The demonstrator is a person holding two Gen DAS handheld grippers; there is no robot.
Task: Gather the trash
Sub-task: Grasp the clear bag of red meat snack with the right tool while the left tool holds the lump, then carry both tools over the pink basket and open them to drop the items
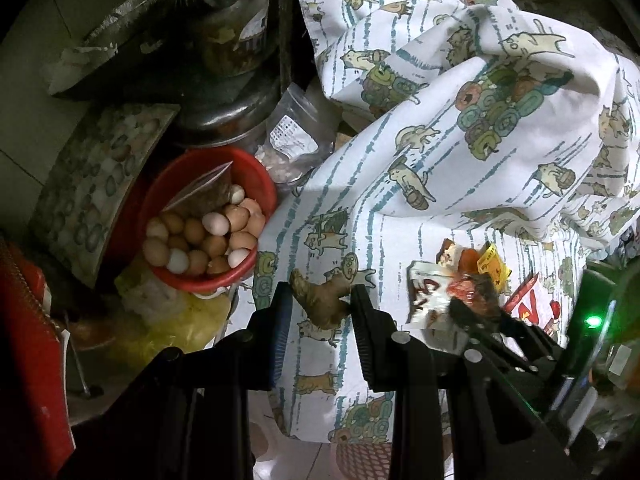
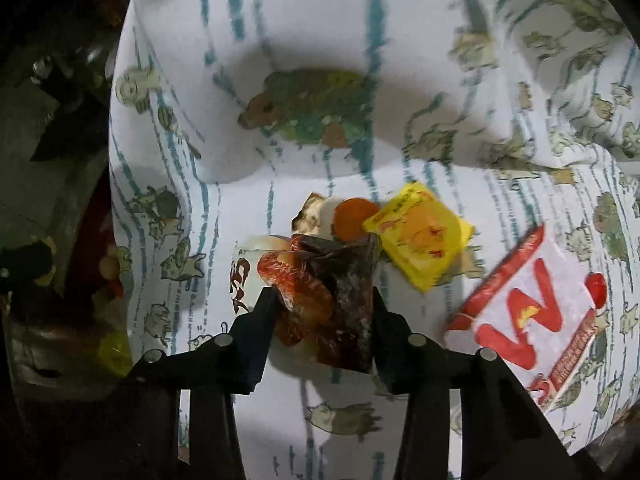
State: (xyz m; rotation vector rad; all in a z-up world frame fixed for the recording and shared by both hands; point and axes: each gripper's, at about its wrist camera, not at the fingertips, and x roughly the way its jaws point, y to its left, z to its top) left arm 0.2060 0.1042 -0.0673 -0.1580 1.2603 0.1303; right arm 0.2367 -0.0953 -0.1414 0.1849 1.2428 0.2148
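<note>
Right wrist view: right tongs (image 2: 324, 304) clamped on dark wrapper (image 2: 344, 280) w/ red packet, for lifting off cloth (image 2: 280, 20). Left tongs (image 1: 322, 300) clamped on brown scrap (image 1: 320, 300), pinning it.

— From my left wrist view I look steeply down along the left gripper (image 1: 320, 300) at the cat-print cloth (image 1: 460, 152), with a red bucket of eggs (image 1: 208, 220) off to the left side.

— And the right wrist view?

— Also steeply down and closer in, so the cloth nearly fills it, its fingers around a heap of wrappers (image 2: 332, 280).

— What do they share?

— That heap, the yellow sachet (image 2: 420, 236) and the red-and-white packet (image 2: 528, 312). My left view also catches the right gripper (image 2: 322, 304) at its lower right.
</note>
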